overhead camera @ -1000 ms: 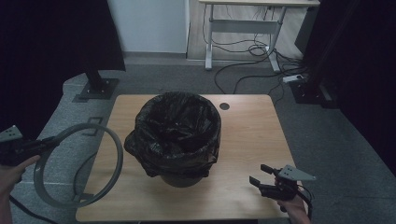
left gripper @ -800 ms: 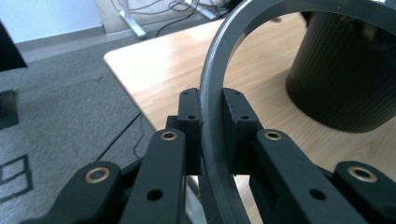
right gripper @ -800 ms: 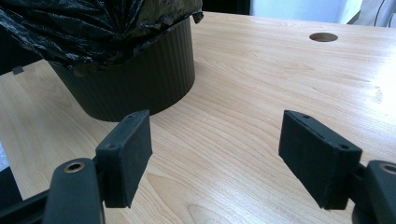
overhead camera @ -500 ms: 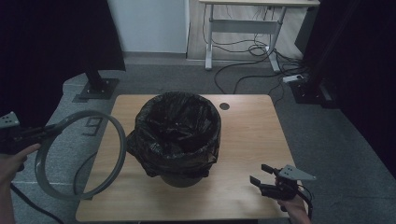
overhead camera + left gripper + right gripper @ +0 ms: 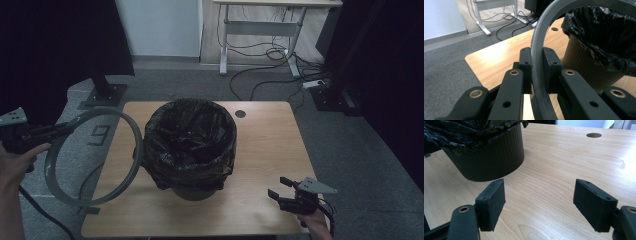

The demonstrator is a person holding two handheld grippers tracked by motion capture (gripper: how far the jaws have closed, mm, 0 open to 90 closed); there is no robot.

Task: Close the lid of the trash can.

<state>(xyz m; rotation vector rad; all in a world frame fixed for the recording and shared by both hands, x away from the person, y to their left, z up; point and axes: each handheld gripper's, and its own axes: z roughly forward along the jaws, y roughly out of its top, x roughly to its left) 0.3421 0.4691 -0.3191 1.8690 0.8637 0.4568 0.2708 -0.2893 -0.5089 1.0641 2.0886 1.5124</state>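
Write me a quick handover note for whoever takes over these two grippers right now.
Left gripper: jaws shut on the grey ring, held in the air at the table's left edge, beside the bin.
Right gripper: jaws open, holding nothing, low over the table at its near right corner.
Bin: mid-table, black bag draped over its rim.
Done: ring picked up.
Left, probably: set the ring over the bagged rim.

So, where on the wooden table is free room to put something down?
The light wooden table is bare right of the black-lined ribbed bin, up to the round hole, and in front toward the right claw. The left side is crowded by the grey plastic ring.
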